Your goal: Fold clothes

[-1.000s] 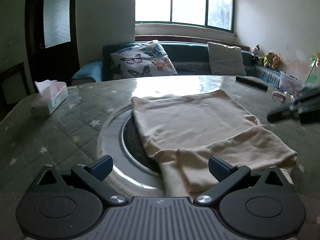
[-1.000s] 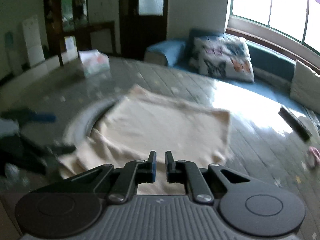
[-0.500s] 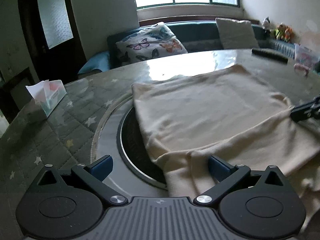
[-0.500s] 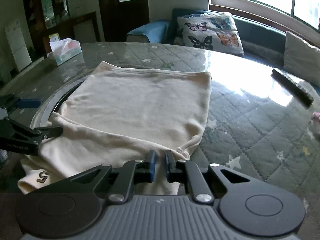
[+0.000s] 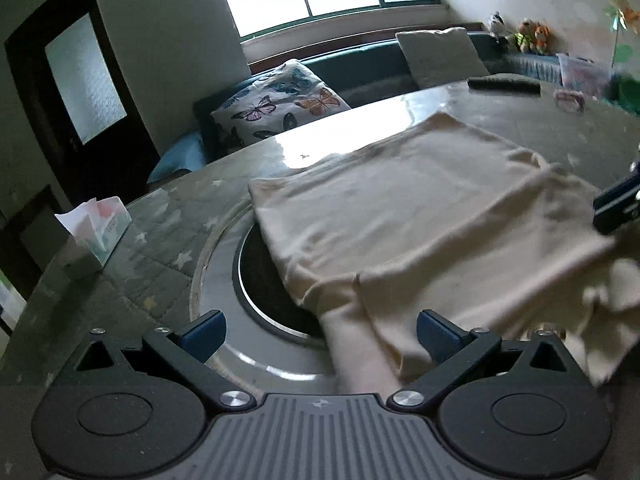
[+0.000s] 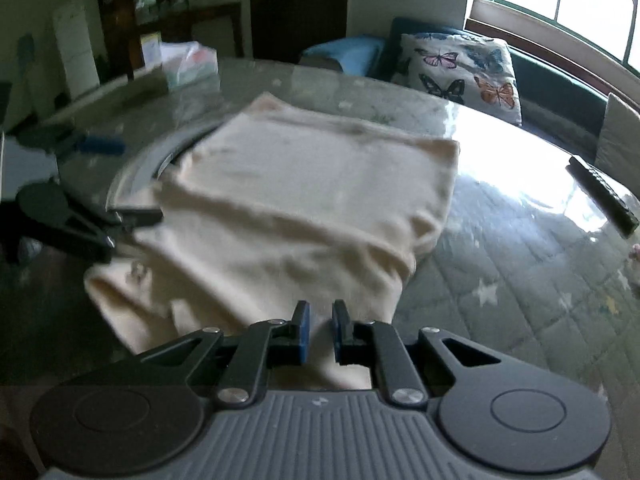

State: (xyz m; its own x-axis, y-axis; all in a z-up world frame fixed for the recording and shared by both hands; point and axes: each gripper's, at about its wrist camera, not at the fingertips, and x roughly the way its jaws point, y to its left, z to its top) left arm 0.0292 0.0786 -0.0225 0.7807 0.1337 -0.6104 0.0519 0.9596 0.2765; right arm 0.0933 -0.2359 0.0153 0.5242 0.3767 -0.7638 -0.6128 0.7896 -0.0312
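Observation:
A cream garment (image 5: pixel 400 216) lies folded on the round table, partly over the dark hotplate (image 5: pixel 264 280) in the middle. My left gripper (image 5: pixel 320 330) stands wide open at the garment's near left corner, its right finger over the cloth. In the right wrist view the left gripper (image 6: pixel 120 180) shows at the cloth's left edge. My right gripper (image 6: pixel 320 328) is shut on the garment (image 6: pixel 304 200) at its near edge, and the cloth there is bunched and raised. The right gripper's tip (image 5: pixel 616 208) pokes in at the right of the left wrist view.
A tissue box (image 5: pixel 96 232) stands at the table's left side. A black remote (image 6: pixel 600 196) lies near the far right edge. A metal ring (image 5: pixel 216 264) circles the hotplate. A sofa with a butterfly pillow (image 5: pixel 276 108) sits beyond the table.
The right gripper has pulled the garment's near edge up and toward itself, so the cloth bunches there. The left gripper stays open and has tilted a little by the near left corner.

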